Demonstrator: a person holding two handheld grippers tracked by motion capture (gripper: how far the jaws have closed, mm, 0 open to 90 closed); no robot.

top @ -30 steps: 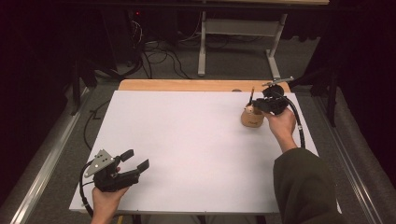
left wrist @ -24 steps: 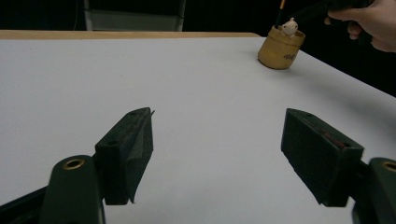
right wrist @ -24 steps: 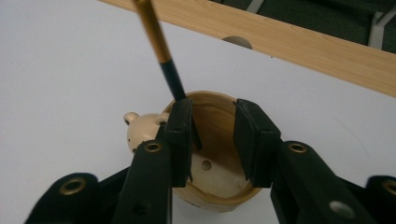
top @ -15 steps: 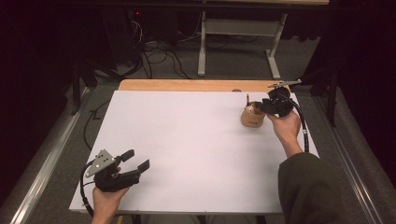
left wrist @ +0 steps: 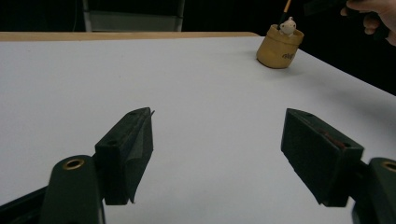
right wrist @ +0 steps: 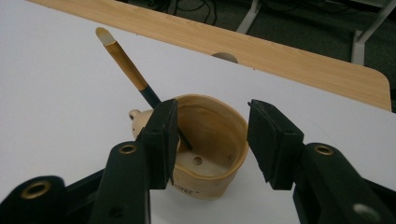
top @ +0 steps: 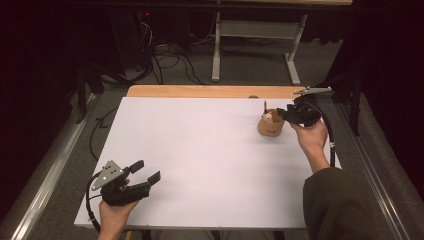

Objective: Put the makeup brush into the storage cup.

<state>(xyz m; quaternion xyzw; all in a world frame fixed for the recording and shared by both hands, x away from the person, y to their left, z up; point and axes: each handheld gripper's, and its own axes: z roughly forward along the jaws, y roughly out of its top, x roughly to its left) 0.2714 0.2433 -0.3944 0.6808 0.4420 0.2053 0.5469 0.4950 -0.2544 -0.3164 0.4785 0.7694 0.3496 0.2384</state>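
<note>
We are holding our right gripper just above the wooden cup, its fingers having just been opening, spread apart and gripping nothing. A brush is leaning inside the cup, which is standing near the surface's far right corner. Our left gripper is resting by the near left corner, fingers wide open and empty.

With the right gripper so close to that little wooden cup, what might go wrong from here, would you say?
The right gripper has just been opening, its jaws right above the wooden cup; a careless pull-back might clip the rim and tip it. The pencil leans steeply out of the cup, so a knock could flick it out.
</note>
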